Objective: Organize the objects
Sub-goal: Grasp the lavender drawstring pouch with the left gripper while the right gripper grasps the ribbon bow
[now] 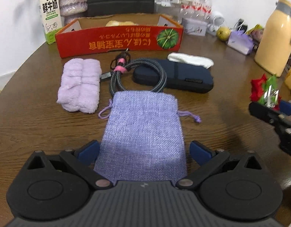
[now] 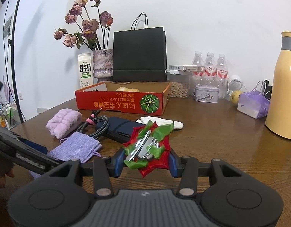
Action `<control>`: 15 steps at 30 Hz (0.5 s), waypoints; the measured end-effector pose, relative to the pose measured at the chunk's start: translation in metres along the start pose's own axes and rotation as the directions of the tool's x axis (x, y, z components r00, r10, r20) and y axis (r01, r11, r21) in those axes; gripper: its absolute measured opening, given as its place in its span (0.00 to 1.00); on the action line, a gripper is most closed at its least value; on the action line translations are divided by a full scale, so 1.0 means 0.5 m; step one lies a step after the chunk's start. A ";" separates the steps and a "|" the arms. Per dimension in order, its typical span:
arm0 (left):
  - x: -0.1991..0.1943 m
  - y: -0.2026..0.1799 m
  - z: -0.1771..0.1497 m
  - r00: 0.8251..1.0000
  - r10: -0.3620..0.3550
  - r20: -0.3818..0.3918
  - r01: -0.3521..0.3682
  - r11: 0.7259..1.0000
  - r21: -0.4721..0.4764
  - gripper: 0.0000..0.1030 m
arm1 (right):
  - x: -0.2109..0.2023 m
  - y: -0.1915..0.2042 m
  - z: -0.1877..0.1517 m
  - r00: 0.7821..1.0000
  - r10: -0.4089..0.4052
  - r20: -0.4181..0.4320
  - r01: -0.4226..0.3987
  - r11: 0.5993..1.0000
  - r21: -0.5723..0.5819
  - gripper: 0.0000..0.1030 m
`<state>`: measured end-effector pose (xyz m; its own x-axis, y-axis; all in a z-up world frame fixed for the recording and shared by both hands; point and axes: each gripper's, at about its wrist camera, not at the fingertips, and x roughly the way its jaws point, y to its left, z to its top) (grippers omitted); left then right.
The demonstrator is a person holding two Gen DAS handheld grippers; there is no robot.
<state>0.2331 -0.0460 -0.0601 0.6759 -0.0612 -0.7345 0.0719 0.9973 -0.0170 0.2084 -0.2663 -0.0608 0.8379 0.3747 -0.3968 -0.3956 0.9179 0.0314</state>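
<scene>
A lilac woven drawstring pouch point(image 1: 143, 124) lies flat on the brown table, its near end between the fingers of my left gripper point(image 1: 143, 149). That gripper is open, its blue pads beside the pouch's edges. My right gripper point(image 2: 147, 160) is shut on a red-and-green fabric flower hair clip point(image 2: 147, 147) with a metal clasp, held above the table. In the left wrist view the right gripper point(image 1: 274, 113) and the hair clip point(image 1: 263, 90) show at the right edge. The pouch point(image 2: 77, 147) lies left of the clip.
Behind the pouch lie a folded lilac towel point(image 1: 79, 87), a coiled braided cable point(image 1: 138, 71), a navy case point(image 1: 179, 73) and a white cloth point(image 1: 191, 59). An open red cardboard box point(image 1: 119, 41) stands farther back. A milk carton point(image 1: 49, 15) and a yellow flask point(image 1: 272, 43) flank it.
</scene>
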 end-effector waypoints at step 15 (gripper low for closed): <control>0.001 0.016 -0.015 0.999 0.003 0.047 -0.004 1.000 0.031 1.00 | 0.005 -0.005 0.000 1.000 0.016 -0.017 -0.016 1.000 0.010 0.44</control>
<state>0.2287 -0.0380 -0.0657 0.7099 -0.0603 -0.7017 0.0916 0.9958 0.0071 0.2113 -0.2676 -0.0618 0.8248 0.3874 -0.4117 -0.4052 0.9130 0.0474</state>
